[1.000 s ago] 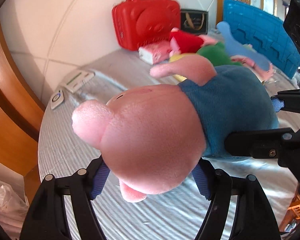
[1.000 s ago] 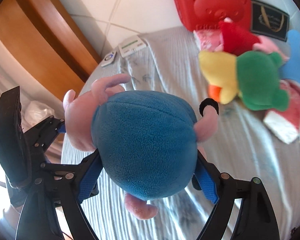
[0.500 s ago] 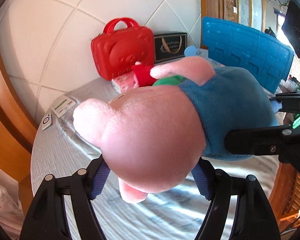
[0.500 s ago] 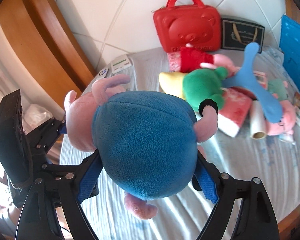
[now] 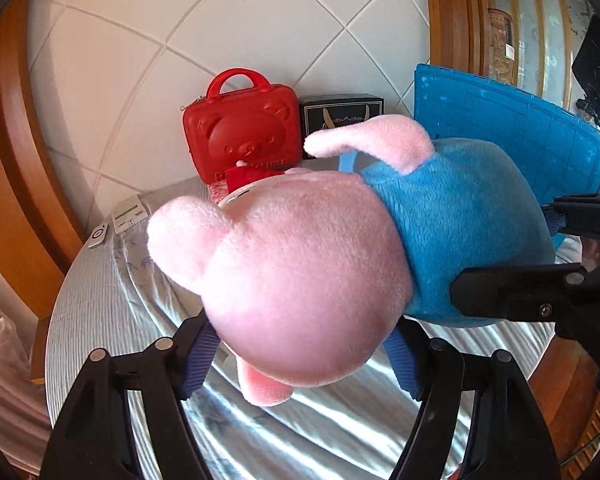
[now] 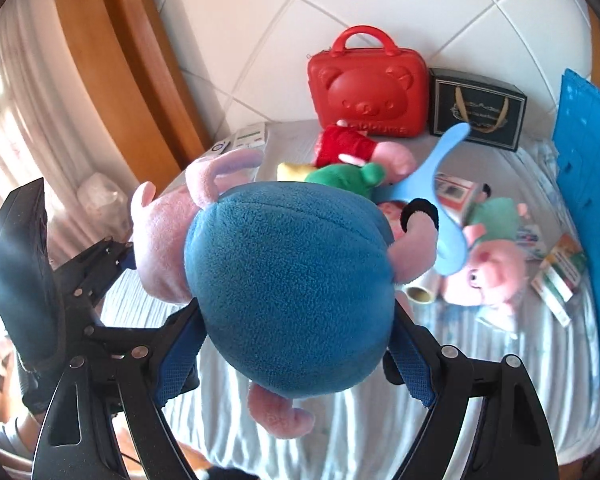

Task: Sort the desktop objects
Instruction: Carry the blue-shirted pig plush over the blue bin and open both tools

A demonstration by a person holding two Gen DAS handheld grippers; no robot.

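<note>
**A:** ok so where's the pig plush [image 5: 300,280] right now?

**B:** Up off the table [image 5: 112,320], held by both grippers at once. In the left wrist view the pink head fills the middle of the frame, with the left gripper [image 5: 300,348] clamped on it, blue pads pressed into either side. The blue body runs off to the right, where the right gripper [image 5: 540,256] pinches it.

**A:** and from the other camera?

**B:** In the right wrist view the blue body sits dead centre, the right gripper's [image 6: 296,360] fingers squeezed against both flanks. The left gripper [image 6: 100,264] comes in from the left edge onto the head.

**A:** what's still lying around?

**B:** Plenty. Red case [image 6: 366,88] against the tiled wall, upper middle, dark box [image 6: 476,108] just right of it. Below those, a pile: red-dressed plush [image 6: 348,144], green plush [image 6: 340,178], a light blue paddle thing [image 6: 440,200] and another pink pig [image 6: 492,272] centre right. Blue crate [image 6: 588,208] along the right edge, small cartons [image 6: 560,280] just beside it. Two remotes [image 5: 120,220] at the table's left rim.
</note>
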